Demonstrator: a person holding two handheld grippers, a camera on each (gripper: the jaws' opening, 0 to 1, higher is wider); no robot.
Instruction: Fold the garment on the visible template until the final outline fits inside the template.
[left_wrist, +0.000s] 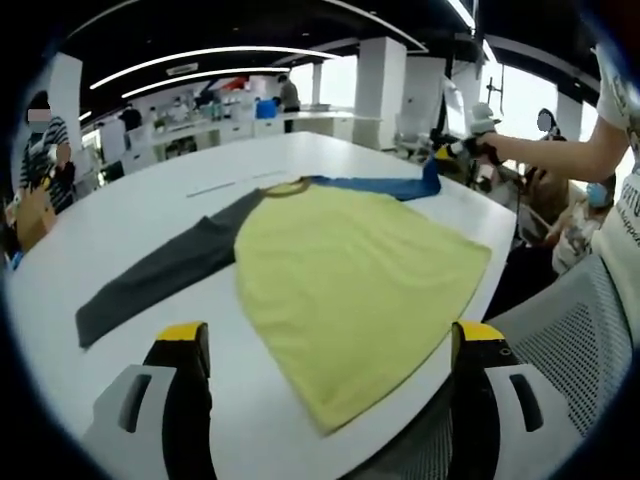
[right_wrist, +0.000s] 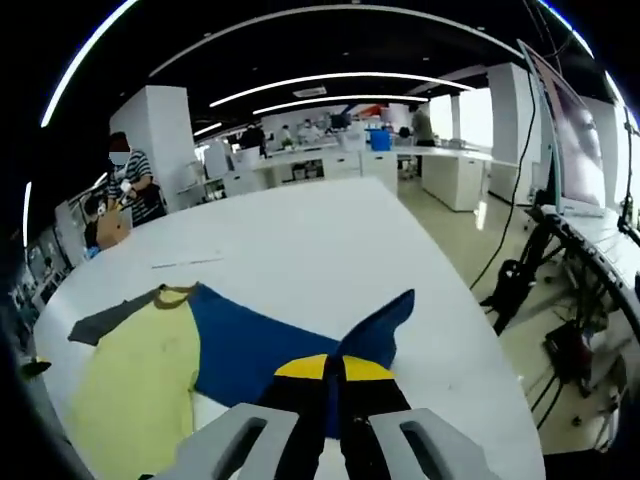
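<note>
Long-sleeved T-shirt (left_wrist: 350, 270) spread flat on the white counter (left_wrist: 150, 215), yellow body toward the near edge, brown-trimmed collar on the far side. The dark grey sleeve (left_wrist: 160, 275) lies flat, stretched out to the left. The blue sleeve (right_wrist: 270, 345) extends to the right, and its cuff end is lifted off the counter, pinched in the right hand-held gripper (right_wrist: 335, 368) (yellow-tipped jaws pressed together on the fabric). In the left gripper view that same gripper (left_wrist: 462, 148) appears at the far right of the counter, held by a person's outstretched arm. The left hand-held gripper (left_wrist: 330, 345) hovers over the near hem, jaws spread wide, grasping nothing. People stand at distant workbenches behind.
</note>
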